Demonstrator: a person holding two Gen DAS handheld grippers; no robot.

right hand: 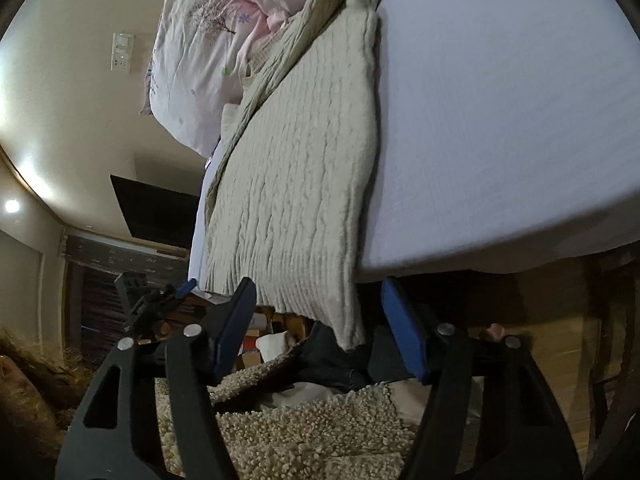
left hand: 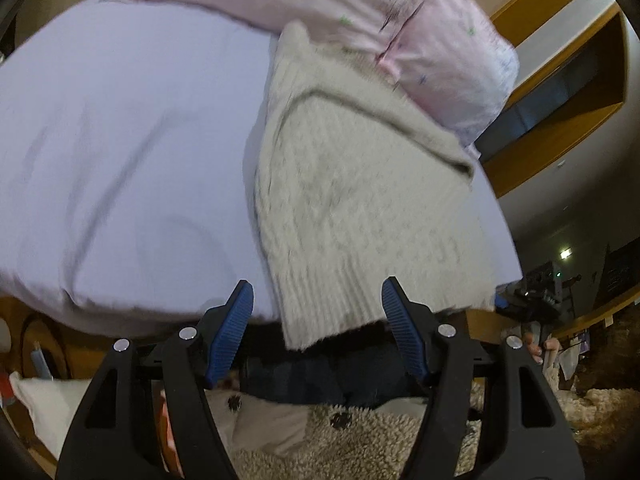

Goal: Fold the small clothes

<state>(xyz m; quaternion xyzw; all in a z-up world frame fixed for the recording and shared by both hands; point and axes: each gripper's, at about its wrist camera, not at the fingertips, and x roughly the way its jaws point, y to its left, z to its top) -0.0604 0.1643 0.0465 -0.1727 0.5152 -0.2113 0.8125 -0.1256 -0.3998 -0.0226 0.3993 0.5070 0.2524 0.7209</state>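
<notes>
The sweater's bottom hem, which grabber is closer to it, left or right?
Hard to call; both look about equally near. The left gripper and right gripper are open, each with the sweater's ribbed hem hanging between its fingers, not pinched.

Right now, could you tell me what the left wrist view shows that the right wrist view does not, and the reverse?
Only the left wrist view shows the wooden shelf beyond the bed and the right gripper at the bed's edge.

Only the right wrist view shows the wall switch plate, the dark screen and the left gripper.

Both show the cream knit sweater lying on the lavender sheet, its ribbed hem hanging over the edge, and the pink floral pillow. Each camera's own gripper is open and empty.
</notes>
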